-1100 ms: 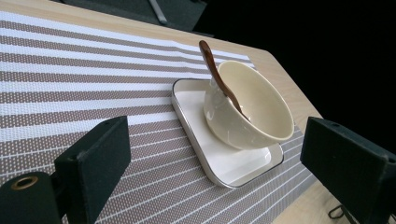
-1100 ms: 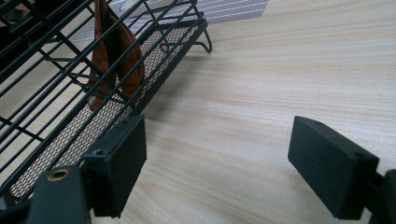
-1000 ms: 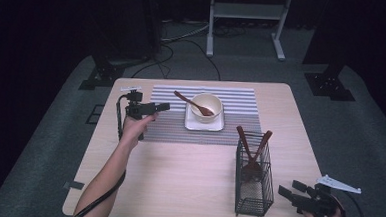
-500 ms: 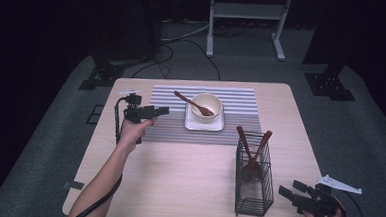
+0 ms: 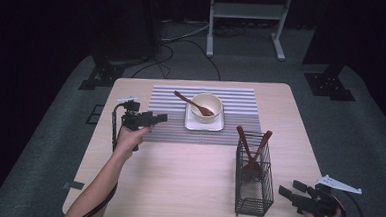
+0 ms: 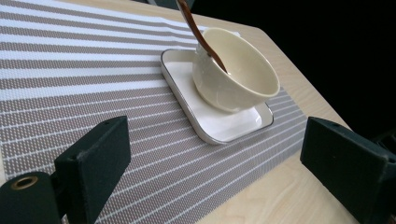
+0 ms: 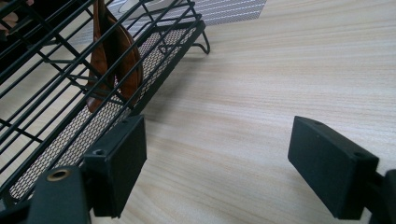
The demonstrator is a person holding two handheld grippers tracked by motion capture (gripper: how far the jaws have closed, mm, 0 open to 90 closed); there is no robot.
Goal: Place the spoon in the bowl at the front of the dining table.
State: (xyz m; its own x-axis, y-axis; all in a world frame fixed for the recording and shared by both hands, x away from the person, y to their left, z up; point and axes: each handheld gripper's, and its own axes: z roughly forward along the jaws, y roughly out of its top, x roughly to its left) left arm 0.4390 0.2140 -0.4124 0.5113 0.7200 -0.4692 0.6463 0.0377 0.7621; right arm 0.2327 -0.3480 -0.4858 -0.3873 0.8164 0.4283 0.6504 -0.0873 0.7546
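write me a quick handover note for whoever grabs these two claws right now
Left claw: open, empty, held over the left edge of the striped placemat, pointing toward the bowl.
Right claw: open, empty, low over the table at its near right corner, just right of the wire basket.
Things: cream bowl sits on a small white square tray on the placemat, with a wooden spoon resting in it. Two more wooden utensils stand in the basket.
Done: one spoon is in the bowl.
Left: likely the basket utensils; neither claw is gripping anything, so start with a fresh grasp.
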